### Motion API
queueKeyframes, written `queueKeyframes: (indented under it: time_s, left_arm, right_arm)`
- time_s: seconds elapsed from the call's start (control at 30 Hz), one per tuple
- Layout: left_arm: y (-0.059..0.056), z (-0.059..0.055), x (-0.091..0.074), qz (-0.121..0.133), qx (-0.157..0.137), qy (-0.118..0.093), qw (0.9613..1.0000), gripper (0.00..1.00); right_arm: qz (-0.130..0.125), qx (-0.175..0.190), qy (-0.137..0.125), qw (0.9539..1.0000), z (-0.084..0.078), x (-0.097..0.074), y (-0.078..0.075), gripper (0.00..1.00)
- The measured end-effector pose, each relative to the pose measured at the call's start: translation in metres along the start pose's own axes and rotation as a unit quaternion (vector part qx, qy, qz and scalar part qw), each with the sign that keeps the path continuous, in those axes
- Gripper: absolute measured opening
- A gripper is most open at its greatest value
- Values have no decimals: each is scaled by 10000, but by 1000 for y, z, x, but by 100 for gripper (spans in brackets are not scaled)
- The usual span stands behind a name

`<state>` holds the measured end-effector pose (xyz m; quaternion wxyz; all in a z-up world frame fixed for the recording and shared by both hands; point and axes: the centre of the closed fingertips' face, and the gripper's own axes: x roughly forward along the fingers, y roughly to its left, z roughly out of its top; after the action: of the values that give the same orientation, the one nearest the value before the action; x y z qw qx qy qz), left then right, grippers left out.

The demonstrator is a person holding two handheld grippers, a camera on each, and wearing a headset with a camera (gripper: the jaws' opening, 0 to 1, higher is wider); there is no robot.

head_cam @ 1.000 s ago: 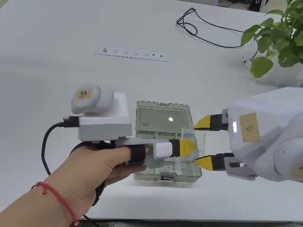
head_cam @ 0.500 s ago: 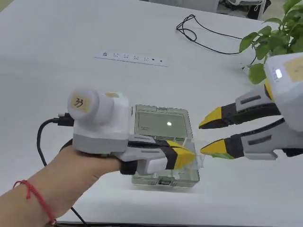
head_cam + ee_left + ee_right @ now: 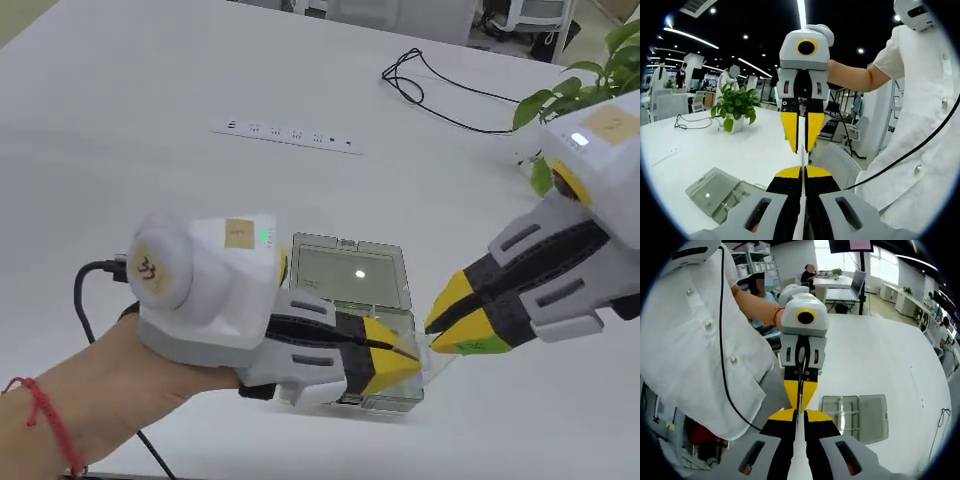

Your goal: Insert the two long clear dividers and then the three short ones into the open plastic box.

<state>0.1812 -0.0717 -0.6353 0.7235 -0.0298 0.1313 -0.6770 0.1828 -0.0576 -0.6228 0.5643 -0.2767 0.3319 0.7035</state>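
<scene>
The open clear plastic box (image 3: 350,272) lies on the white table, lid flat at the far side, base partly hidden under the grippers. Above its right front corner a thin clear divider (image 3: 428,352) hangs between both grippers. My left gripper (image 3: 400,362) comes in from the left and is shut on it. My right gripper (image 3: 440,335) comes in from the right, tip to tip with the left, and is shut on the same divider. In the left gripper view the divider (image 3: 801,159) shows edge-on between my left gripper (image 3: 801,172) and the right gripper (image 3: 801,147); the box (image 3: 715,192) lies below left.
A white power strip (image 3: 285,134) lies further back on the table. A black cable (image 3: 440,85) loops at the far right, beside a potted plant (image 3: 580,90). The table's near edge runs just below the box.
The right gripper's jaws, open a second ago, have shut and dropped to meet the left gripper's tips. The left gripper has tilted and stays over the box's front right.
</scene>
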Motion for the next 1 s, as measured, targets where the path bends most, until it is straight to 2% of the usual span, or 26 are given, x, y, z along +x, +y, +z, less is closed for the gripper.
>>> queueKeyframes:
  time_s: [0.13, 0.37, 1.0]
  left_arm:
    - [0, 2, -1, 8, 26, -60, 10000, 0]
    - [0, 0, 0, -6, 58, -65, 10000, 0]
    - [6, -8, -2, 204, 105, -20, 9997, 0]
  right_arm:
    - [103, -31, 41, 9999, -1, 4, 3, 6]
    - [136, -59, 61, 9999, -2, 6, 5, 3]
    - [48, -112, 88, 9999, -6, 11, 0, 3]
